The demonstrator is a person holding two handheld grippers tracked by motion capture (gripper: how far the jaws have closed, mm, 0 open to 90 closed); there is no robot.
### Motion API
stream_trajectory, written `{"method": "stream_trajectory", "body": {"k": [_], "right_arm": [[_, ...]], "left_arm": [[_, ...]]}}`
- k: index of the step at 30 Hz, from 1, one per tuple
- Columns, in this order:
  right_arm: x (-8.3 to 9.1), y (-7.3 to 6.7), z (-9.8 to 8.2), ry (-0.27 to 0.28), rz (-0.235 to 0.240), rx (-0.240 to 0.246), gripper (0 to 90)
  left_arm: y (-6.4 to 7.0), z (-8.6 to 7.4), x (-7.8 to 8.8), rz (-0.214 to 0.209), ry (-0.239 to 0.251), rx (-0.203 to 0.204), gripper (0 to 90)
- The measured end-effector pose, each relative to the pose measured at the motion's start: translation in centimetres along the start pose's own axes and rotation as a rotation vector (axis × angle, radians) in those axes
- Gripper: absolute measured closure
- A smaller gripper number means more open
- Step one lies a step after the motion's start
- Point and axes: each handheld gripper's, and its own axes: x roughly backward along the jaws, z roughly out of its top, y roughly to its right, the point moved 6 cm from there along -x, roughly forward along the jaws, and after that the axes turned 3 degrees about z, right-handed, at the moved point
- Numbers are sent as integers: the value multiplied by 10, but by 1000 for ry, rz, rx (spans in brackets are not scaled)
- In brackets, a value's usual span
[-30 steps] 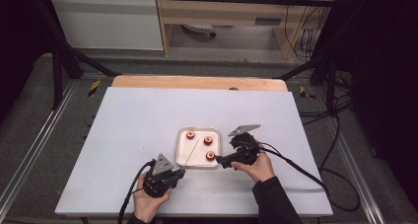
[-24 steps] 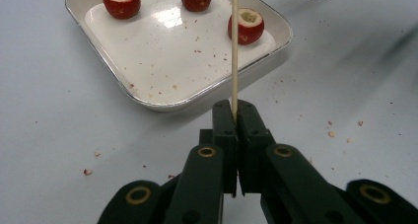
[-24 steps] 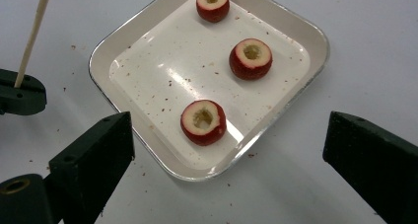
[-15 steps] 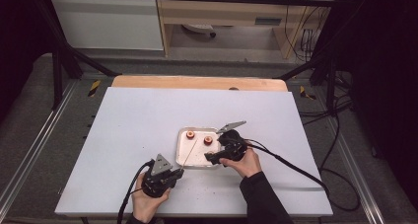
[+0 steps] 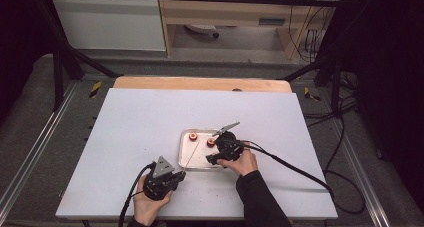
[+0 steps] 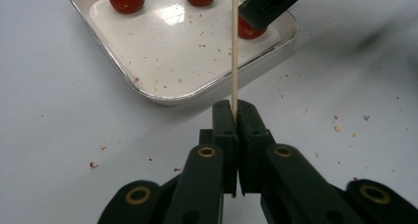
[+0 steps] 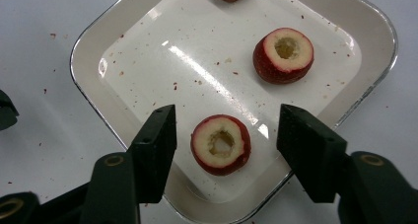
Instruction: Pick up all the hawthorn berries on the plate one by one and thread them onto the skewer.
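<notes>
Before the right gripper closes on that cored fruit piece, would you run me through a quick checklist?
1. Right gripper open, jaws either side of the nearest fruit piece: ok.
2. Jaws not touching that piece yet; gaps show on both sides: ok.
3. Piece lies in the tray, cored hole facing up: ok.
4. Left gripper shut on the skewer: ok.
5. Skewer tip lined up with the hole: cannot tell.
6. Other two fruit pieces lie apart from the jaws: ok.
</notes>
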Motion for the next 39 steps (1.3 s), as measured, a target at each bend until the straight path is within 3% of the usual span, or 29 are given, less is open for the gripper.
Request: {"method": "stream_trajectory", "body": {"k": [15,22,29,39], "right_arm": [[-8,-1,-3,-28,16,-19,585],[-6,-2,-3,-30,29,-50,597],[11,-3,4,50,35,-68,597],[34,1,12,254,63,-142,598]], "left_arm": [[1,-1,-1,-3,-9,-6,880],[1,0,0,1,-2,0,881],[2,1,1,3,11,2,881],[6,3,-1,16,38,31,881]]}}
